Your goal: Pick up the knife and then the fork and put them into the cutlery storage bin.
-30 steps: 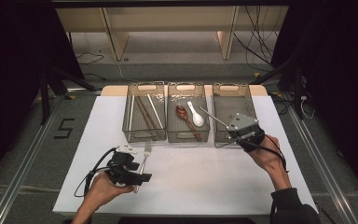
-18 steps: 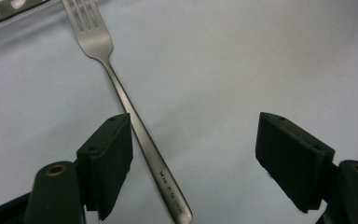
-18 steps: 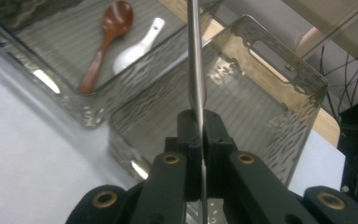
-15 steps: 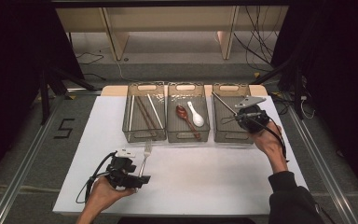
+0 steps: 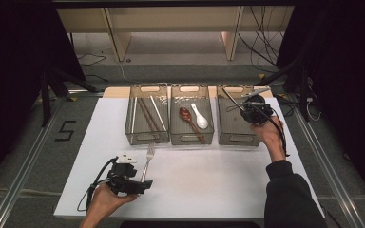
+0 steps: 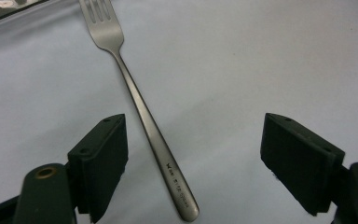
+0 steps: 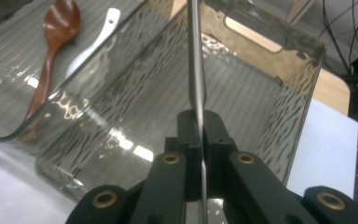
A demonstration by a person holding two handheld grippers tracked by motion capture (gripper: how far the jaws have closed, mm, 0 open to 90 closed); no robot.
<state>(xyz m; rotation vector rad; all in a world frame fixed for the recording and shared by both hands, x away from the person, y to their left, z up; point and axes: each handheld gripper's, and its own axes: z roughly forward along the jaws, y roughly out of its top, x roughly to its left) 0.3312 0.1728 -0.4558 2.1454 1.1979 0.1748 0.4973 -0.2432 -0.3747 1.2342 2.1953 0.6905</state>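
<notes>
High view: the right hand-held gripper (image 5: 252, 113) hangs over the right-hand bin (image 5: 237, 140) at the bench's (image 5: 209, 190) far right, clenched on a thin metal utensil (image 5: 232, 99) whose free end slants up and left; let go at that tilt, it could catch the bin's rim and tip out; the left hand-held gripper (image 5: 140, 185) sits near the bench's front edge beside a fork (image 5: 148, 159).

Left gripper view: jaws have just been opening, wide apart and released; the brushed-steel fork (image 6: 140, 109) lies flat between them, untouched; closing off-centre could skid the slim handle across the smooth white top.

Right gripper view: rubbery black pads pinch the polished handle (image 7: 195, 60); the bin's (image 7: 303, 93) ribbed clear plastic lies below; a glossy wooden spoon (image 7: 51, 56) and white ceramic spoon (image 7: 93, 44) lie next door.
</notes>
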